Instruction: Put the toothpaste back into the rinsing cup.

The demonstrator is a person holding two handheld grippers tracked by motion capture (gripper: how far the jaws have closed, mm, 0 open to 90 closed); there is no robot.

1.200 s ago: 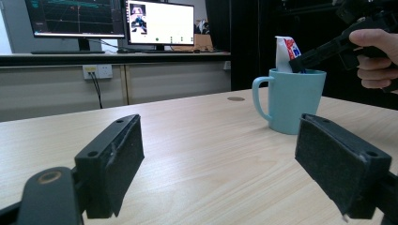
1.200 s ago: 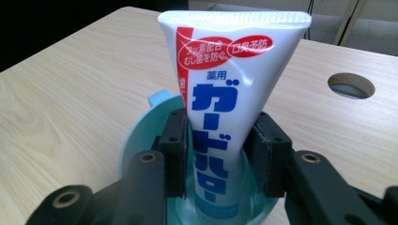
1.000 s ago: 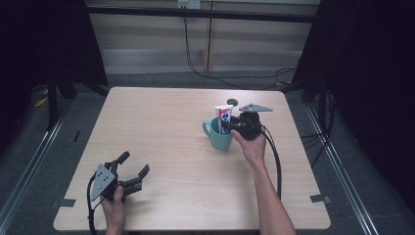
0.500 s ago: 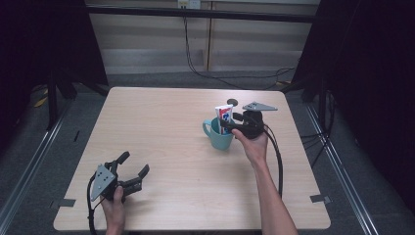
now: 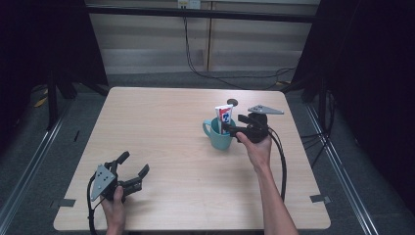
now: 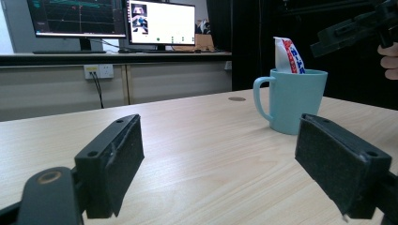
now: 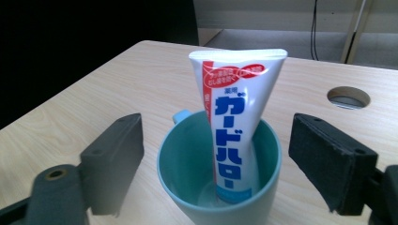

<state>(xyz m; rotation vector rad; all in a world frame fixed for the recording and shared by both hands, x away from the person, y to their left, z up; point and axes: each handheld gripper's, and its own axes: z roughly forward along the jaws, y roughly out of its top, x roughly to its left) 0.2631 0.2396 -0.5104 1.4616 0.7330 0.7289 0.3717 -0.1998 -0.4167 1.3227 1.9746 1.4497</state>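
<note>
A teal mug [image 5: 218, 136] stands right of the table's middle with a white, red and blue toothpaste tube [image 5: 224, 118] upright inside it. My right gripper [image 5: 234, 129] is open just right of the mug, jaws wide either side of it without touching the tube [image 7: 232, 126] or mug [image 7: 220, 187]. My left gripper [image 5: 133, 169] rests open near the front left of the table, empty. From the left gripper view the mug [image 6: 293, 101] and tube [image 6: 287, 55] stand far ahead on the right.
A round cable hole [image 5: 232, 103] lies in the tabletop behind the mug. Monitors [image 6: 112, 18] sit on a bench beyond the table. The wooden table [image 5: 161, 122] has bare surface between the two grippers.
My right gripper has drawn back slightly from the mug, with its jaws open. The tube stands in the mug as before. The left gripper has not moved.
</note>
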